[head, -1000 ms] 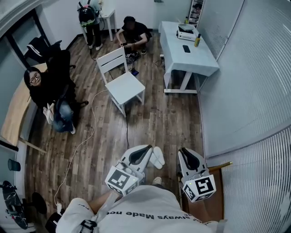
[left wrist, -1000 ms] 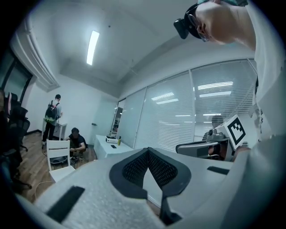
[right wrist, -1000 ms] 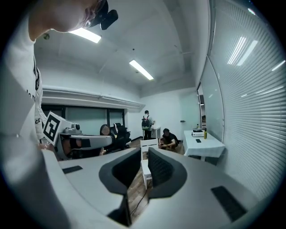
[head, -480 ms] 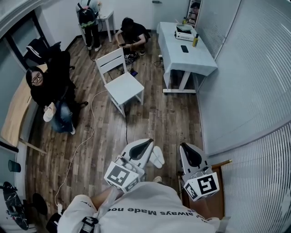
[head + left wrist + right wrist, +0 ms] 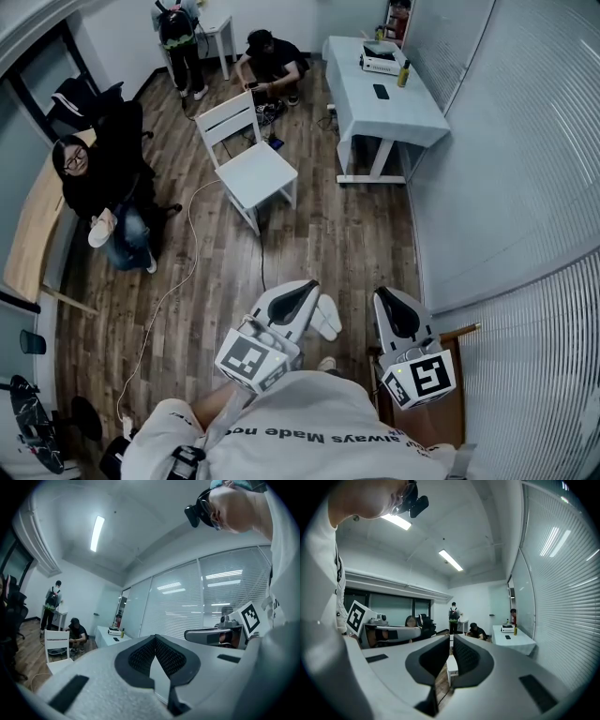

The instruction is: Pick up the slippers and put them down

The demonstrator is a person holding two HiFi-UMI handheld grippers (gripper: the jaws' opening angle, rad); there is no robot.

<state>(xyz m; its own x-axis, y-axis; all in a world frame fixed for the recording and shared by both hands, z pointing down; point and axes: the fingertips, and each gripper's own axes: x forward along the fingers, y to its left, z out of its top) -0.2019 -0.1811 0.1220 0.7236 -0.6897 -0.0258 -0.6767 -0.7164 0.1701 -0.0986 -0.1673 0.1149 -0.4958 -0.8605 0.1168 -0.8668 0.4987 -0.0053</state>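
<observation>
A pair of white slippers (image 5: 326, 317) lies on the wooden floor just in front of the person, between the two grippers and closer to the left one. My left gripper (image 5: 310, 286) is held level above the floor to their left; in the left gripper view its dark pads (image 5: 140, 660) meet at the tip, shut and empty. My right gripper (image 5: 383, 294) is held level to the slippers' right. Its jaws stand almost together, with only a thin slit and nothing between them (image 5: 451, 639). Neither gripper view shows the slippers.
A white chair (image 5: 251, 169) stands ahead, with a cable (image 5: 187, 253) trailing across the floor. A white table (image 5: 386, 98) is at the far right by the blinds-covered glass wall (image 5: 525, 197). Three people are at the left and far end. A brown wooden piece (image 5: 450, 384) sits under my right gripper.
Both grippers have risen a little, still level and empty. The slippers have stayed where they lie on the floor.
</observation>
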